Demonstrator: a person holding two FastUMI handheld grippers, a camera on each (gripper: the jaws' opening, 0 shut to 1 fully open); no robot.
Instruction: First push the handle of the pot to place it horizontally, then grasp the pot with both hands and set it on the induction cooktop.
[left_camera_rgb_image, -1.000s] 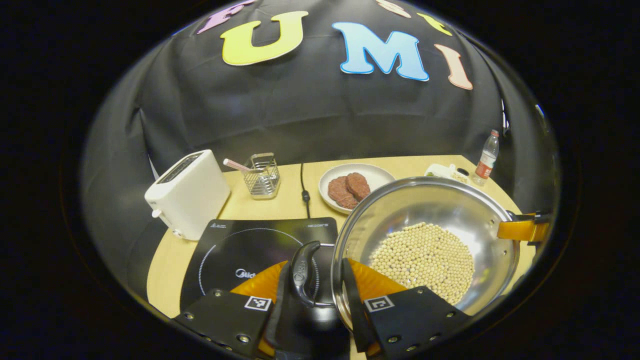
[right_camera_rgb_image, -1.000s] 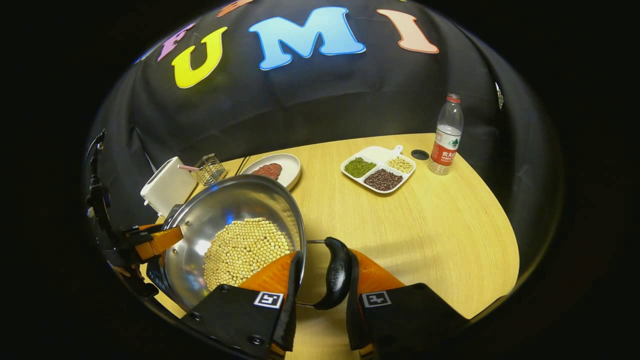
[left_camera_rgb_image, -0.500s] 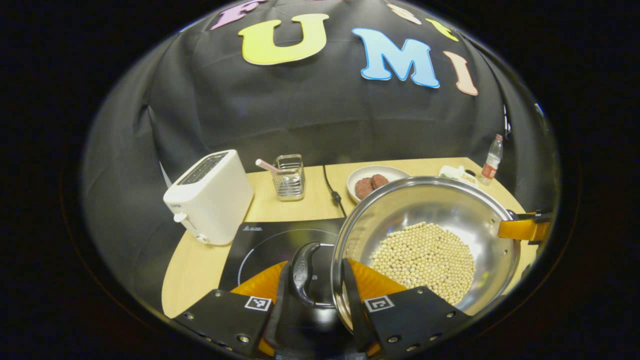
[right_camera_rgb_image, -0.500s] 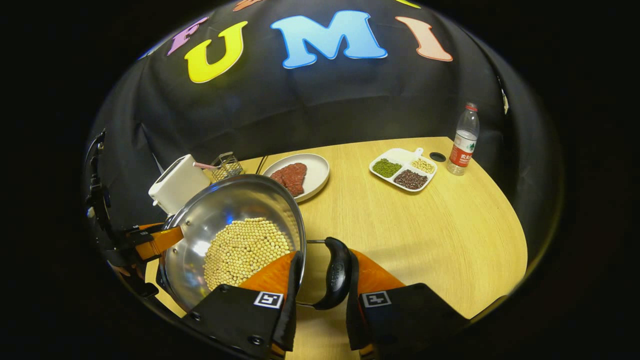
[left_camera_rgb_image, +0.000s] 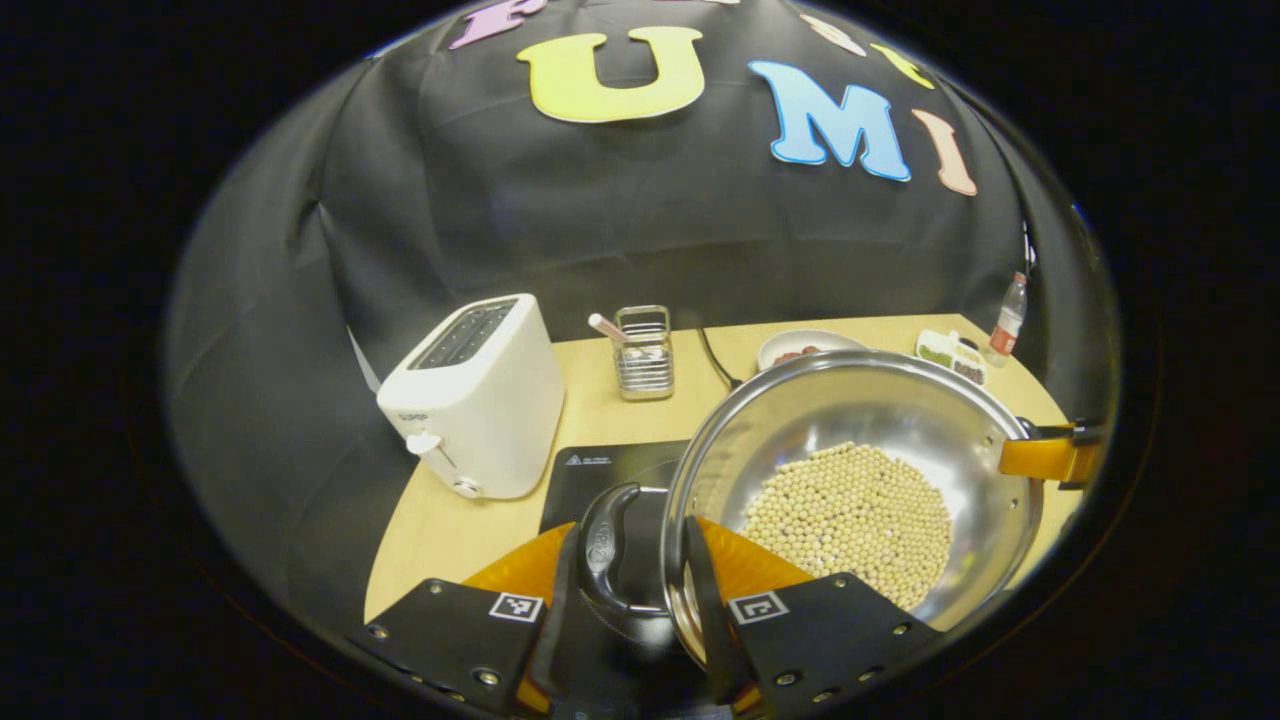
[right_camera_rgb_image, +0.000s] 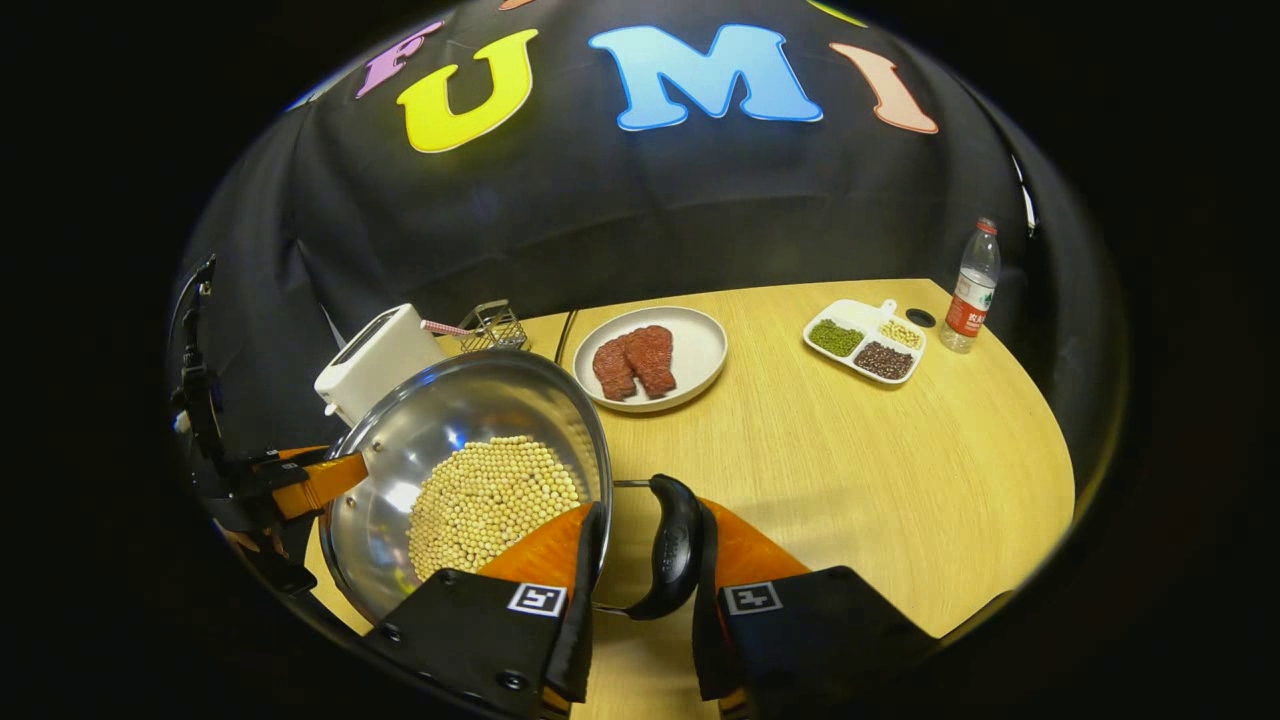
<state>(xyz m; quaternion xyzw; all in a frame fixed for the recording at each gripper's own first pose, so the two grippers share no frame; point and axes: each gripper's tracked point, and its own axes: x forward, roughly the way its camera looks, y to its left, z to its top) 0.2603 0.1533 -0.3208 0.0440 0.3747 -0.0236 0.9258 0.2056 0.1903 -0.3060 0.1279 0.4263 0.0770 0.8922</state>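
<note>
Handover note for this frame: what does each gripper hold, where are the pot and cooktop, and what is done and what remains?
Left gripper: shut on the pot's left handle.
Right gripper: shut on the right handle.
Pot, holding pale beans, is carried between both grippers, tilted; the cooktop lies beside the toaster, partly under the pot.
Done: handles levelled, pot grasped with both grippers.
Left: centre it on the cooktop, set it down flat, release.

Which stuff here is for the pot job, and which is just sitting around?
For the job: pot of beans, its handles, induction cooktop, left claw, right claw.
Sitting around: toaster, wire basket, meat plate, bean tray, bottle.
</note>
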